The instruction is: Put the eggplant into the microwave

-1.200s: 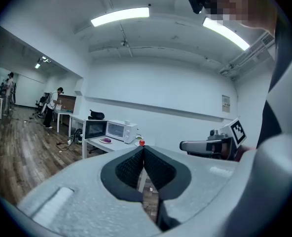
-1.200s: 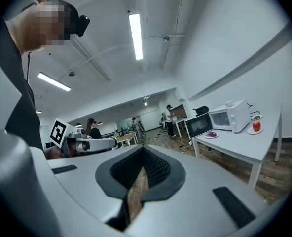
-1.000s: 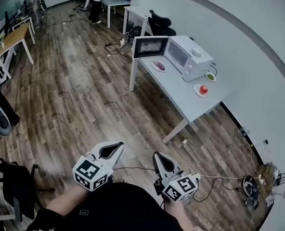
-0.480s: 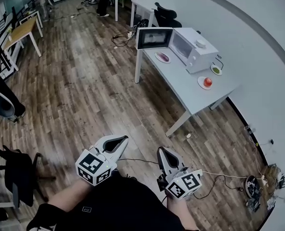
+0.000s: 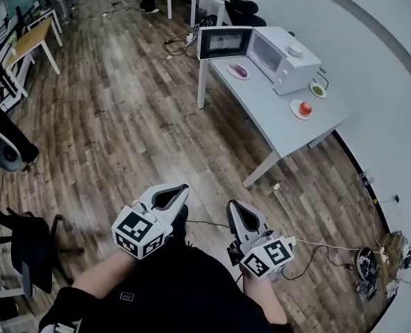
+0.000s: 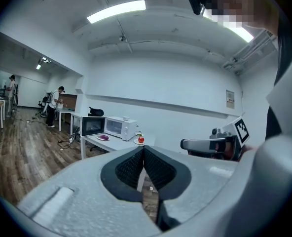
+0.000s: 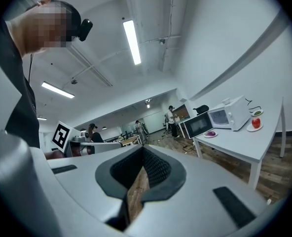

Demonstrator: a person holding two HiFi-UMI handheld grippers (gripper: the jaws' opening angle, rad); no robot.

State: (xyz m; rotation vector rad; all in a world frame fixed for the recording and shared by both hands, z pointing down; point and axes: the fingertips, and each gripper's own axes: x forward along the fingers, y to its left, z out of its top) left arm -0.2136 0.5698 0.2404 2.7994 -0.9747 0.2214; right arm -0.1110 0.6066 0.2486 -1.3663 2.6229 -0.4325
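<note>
A purple eggplant (image 5: 238, 70) lies on a small plate on the grey table (image 5: 275, 123) at the far upper right. Behind it stands a white microwave (image 5: 283, 53) with its door (image 5: 224, 42) swung open. My left gripper (image 5: 185, 188) and right gripper (image 5: 231, 205) are held low near my body, far from the table, over the wood floor. Both have their jaws closed together with nothing between them. The left gripper view shows the eggplant (image 6: 103, 138) and microwave (image 6: 119, 127) small and distant. In the right gripper view the eggplant (image 7: 210, 133) lies in front of the microwave (image 7: 229, 113).
A red fruit (image 5: 305, 107) on a plate and a green item (image 5: 319, 89) sit further right on the table. Cables (image 5: 330, 248) trail over the floor at the right. An office chair (image 5: 11, 248) is at my left, desks and people at the far end.
The table and microwave have shifted slightly rightward and nearer in the head view as I walk towards them. Both grippers stay shut and held in front of me.
</note>
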